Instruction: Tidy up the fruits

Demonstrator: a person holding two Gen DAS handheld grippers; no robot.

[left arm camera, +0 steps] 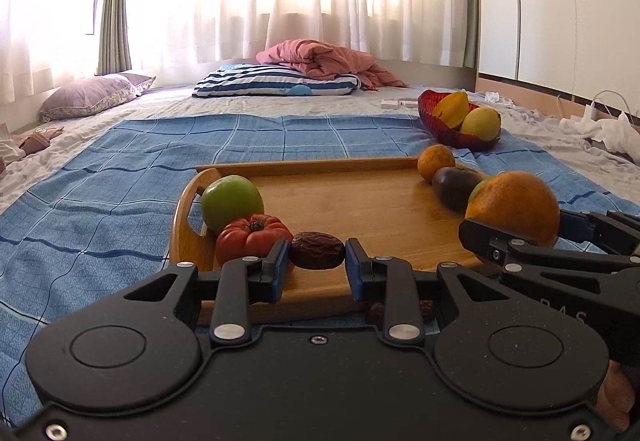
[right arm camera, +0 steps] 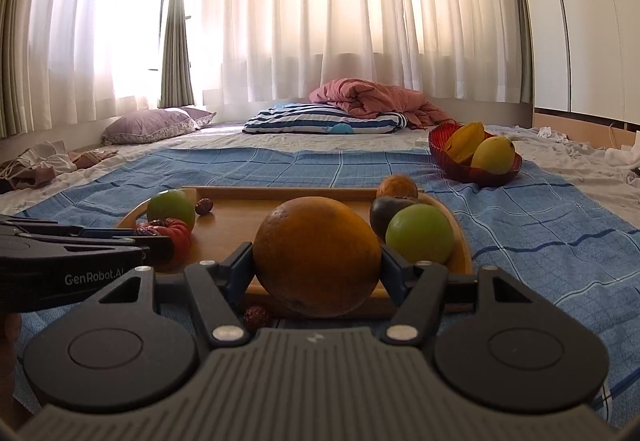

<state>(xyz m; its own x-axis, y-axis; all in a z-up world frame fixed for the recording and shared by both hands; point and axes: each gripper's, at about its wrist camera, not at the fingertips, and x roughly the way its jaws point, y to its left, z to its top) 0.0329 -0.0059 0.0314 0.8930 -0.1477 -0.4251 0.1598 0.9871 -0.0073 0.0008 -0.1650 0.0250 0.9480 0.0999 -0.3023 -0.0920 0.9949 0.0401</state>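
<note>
Fruits lie on and around a wooden tray (left arm camera: pixel 360 197) set on a blue checked cloth (left arm camera: pixel 120 177) spread over the bed.

Left wrist view: the left claw (left arm camera: pixel 317 261) is narrow and closed on a dark brown date (left arm camera: pixel 317 251), both blue pads touching its ends, above the tray's near edge. Just left of it sit a ribbed red tomato (left arm camera: pixel 250 239) and, behind that, a green apple (left arm camera: pixel 232 203), both at the tray's left end by the handle. At the tray's far right corner are a small orange (left arm camera: pixel 436 162) and a dark purple fruit (left arm camera: pixel 456 187) touching each other. The right claw (left arm camera: pixel 516 237) enters from the right, gripping a large orange (left arm camera: pixel 514 207). Farther right on the cloth, a red bowl (left arm camera: pixel 436 121) holds a yellow mango (left arm camera: pixel 481 123) and a starfruit (left arm camera: pixel 452 107).

Right wrist view: the right claw (right arm camera: pixel 317 265) stands at medium width, its pads pressed on both sides of the large orange (right arm camera: pixel 317 255), held over the tray's (right arm camera: pixel 232 225) near edge. A second green apple (right arm camera: pixel 420 235) sits just right of it, touching the dark purple fruit (right arm camera: pixel 386 211). One loose date (right arm camera: pixel 204 206) lies on the tray near the left apple (right arm camera: pixel 171 208); another (right arm camera: pixel 257 317) lies on the cloth before the tray. The left claw's body (right arm camera: pixel 80 261) shows at the left edge; its tips are hard to make out here.
</note>
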